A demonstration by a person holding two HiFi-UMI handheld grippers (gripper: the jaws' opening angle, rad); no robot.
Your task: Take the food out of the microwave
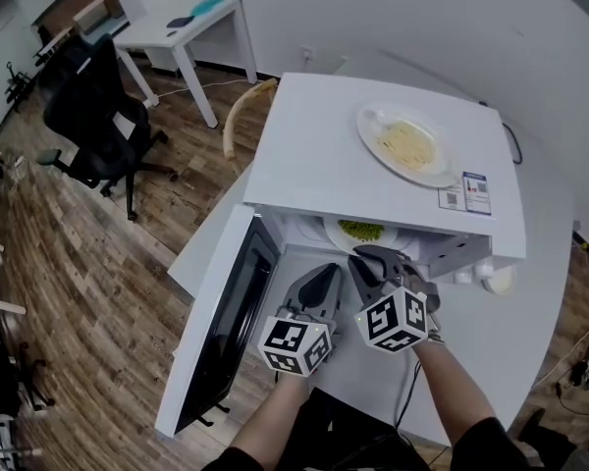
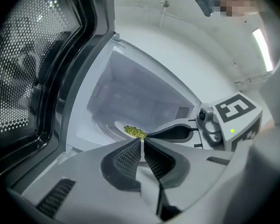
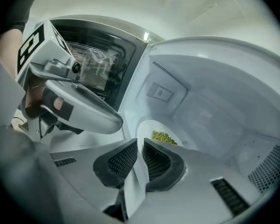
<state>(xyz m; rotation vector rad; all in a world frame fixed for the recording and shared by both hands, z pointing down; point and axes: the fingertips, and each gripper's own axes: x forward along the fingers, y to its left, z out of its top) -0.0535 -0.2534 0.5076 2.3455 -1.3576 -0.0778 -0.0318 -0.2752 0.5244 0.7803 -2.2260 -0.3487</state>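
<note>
Now the microwave [image 1: 314, 160] stands on the far part of the desk [image 1: 501, 346], its open front facing the near edge so the person can reach straight in. Its door [image 1: 221, 332] swings out toward the left edge, which leaves the opening clear for both tools.

Inside, on the floor of the oven, a white plate [image 1: 336, 234] carries a small heap of peas [image 1: 361, 231]. This is the food to bring out, and it sits just inside the opening.

The right gripper [image 1: 371, 260] reaches into the opening. In the right gripper view its jaws stand narrow and parallel with a white strip between them that runs on into the plate's rim [image 3: 147, 127], so it appears clamped on the near edge of the plate. Gripping the rim suits a flat dish that offers no other hold.

The left gripper [image 1: 326, 275] waits just beside it, a little short of the plate. In the left gripper view its jaws are drawn together at the tips with nothing seen between them, and the peas [image 2: 134, 132] lie just beyond. It looks ready to steady the dish.

A second plate [image 1: 373, 121], holding noodles [image 1: 404, 143], rests on top of the microwave toward the right edge, out of the way.
</note>
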